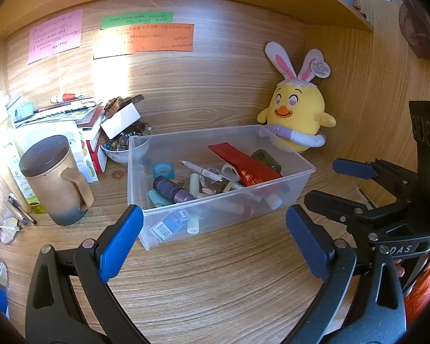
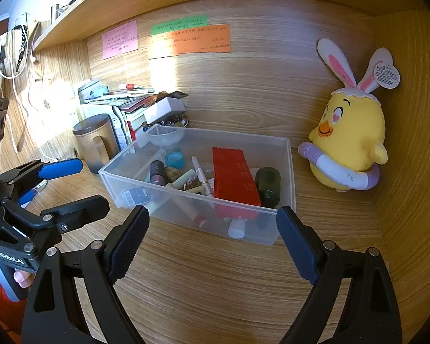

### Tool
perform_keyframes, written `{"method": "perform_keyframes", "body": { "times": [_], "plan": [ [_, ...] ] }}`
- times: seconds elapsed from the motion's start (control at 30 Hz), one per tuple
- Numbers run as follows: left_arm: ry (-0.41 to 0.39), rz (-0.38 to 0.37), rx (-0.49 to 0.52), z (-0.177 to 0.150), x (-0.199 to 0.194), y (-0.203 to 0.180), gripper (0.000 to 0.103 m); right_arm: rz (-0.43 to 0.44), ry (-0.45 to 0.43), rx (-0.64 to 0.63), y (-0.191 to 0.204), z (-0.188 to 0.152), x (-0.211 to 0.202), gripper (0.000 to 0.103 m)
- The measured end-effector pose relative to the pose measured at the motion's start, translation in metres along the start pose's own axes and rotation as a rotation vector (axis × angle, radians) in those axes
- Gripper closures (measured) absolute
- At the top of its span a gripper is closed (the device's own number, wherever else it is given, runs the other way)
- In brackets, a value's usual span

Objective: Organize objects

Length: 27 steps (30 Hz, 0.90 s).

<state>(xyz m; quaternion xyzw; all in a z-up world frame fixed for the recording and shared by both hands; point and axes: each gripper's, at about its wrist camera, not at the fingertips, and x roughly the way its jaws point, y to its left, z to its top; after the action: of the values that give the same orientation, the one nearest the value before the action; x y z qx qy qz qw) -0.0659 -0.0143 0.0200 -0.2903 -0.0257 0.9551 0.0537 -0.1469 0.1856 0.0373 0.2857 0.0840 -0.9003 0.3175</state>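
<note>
A clear plastic bin (image 1: 298, 183) (image 2: 272, 143) stands on the wooden desk, holding several small items: a red packet (image 1: 243, 164) (image 2: 233, 172), a pen (image 1: 206, 170), a purple tube (image 1: 172, 190), a blue tape roll (image 1: 163, 169) and a dark green bottle (image 2: 268, 182). My left gripper (image 1: 215, 226) is open just in front of the bin's near wall, with nothing between its blue pads. My right gripper (image 2: 212, 229) is open too, empty, near the bin's front corner. Each gripper shows at the edge of the other's view.
A yellow chick plush (image 1: 296, 111) (image 2: 349, 143) with rabbit ears leans in the back right corner. A brown lidded mug (image 1: 56, 180) (image 2: 96, 140), a bowl of beads (image 1: 120, 146), stacked books and boxes (image 1: 83, 117) crowd the left. Glasses (image 1: 10, 229) lie at left.
</note>
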Motion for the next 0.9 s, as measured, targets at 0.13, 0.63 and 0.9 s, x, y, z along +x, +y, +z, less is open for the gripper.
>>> {"method": "perform_keyframes", "body": {
  "times": [0.13,0.63,0.9],
  "plan": [
    [0.005,-0.012,-0.003,0.0,0.0008,0.0001,0.002,0.0,-0.001,0.0,-0.0001,0.0,-0.0002,0.014],
    [0.032,-0.012,-0.011,-0.0031,0.0064,0.0026,0.002,0.0,0.009,0.004,-0.0001,-0.0004,0.0011,0.013],
    [0.032,-0.019,-0.014,-0.0052,0.0079,0.0033,0.002,0.002,0.02,0.015,0.0014,-0.001,0.0068,0.013]
  ]
}}
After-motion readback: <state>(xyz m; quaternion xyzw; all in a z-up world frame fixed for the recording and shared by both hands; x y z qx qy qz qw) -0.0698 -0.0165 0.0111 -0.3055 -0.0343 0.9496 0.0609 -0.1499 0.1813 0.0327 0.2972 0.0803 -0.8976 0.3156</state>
